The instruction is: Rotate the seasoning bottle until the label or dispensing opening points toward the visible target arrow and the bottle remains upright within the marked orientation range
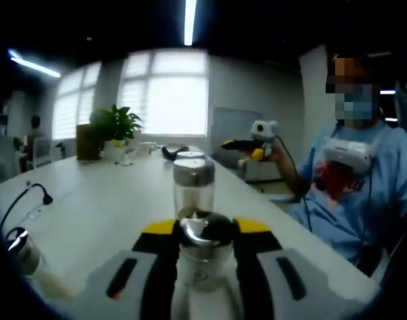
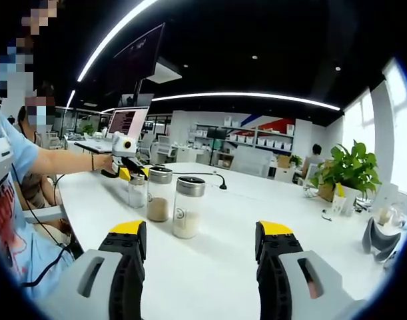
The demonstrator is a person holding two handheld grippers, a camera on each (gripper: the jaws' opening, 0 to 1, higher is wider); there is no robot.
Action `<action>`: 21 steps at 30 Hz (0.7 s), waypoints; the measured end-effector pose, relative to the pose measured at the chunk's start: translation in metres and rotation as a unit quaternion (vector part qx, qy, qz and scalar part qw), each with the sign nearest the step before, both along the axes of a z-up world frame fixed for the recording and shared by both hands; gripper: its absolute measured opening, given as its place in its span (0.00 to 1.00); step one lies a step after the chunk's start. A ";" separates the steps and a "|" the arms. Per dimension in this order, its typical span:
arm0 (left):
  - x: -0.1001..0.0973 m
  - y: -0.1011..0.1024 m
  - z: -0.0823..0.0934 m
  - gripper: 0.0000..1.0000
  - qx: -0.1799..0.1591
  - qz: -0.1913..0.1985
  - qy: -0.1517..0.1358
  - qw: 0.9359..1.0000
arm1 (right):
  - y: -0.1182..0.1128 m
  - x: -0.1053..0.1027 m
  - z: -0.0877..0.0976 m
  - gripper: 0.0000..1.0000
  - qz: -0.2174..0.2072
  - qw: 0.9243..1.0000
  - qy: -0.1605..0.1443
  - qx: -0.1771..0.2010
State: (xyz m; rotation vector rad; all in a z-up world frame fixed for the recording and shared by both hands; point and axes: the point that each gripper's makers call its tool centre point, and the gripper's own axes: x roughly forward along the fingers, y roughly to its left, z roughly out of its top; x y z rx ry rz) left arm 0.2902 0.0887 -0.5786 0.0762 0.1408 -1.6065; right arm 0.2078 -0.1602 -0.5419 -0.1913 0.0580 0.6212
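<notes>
white table [image 2: 210,267]: long, holds all items below.

seasoning bottle [image 1: 204,250]: small clear glass shaker with rounded chrome cap, upright, at the near table edge in the left gripper view; seen in the right gripper view as the smallest and farthest of three in a row.

left gripper [image 1: 204,235]: yellow-tipped black jaws closed against both sides of the seasoning bottle.

tall jar [image 1: 193,189]: clear, grey lid, just behind the held bottle.

second jar [image 2: 159,194]: brown granules at the bottom, between the other two.

right gripper [image 2: 202,241]: jaws spread wide, nothing between them, held above the table.

potted plant [image 2: 348,175]: green, far end of table.

person [image 1: 353,180]: blue shirt, seated at the table side.
</notes>
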 end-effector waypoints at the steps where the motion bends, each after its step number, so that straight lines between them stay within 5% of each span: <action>1: 0.000 0.000 0.000 0.33 0.001 0.001 -0.001 1.000 | 0.000 0.000 0.000 0.68 0.000 1.000 0.000 0.000; 21: -0.004 -0.003 -0.002 0.33 0.026 0.042 0.005 0.999 | -0.001 -0.001 0.000 0.67 -0.002 1.000 0.002 -0.004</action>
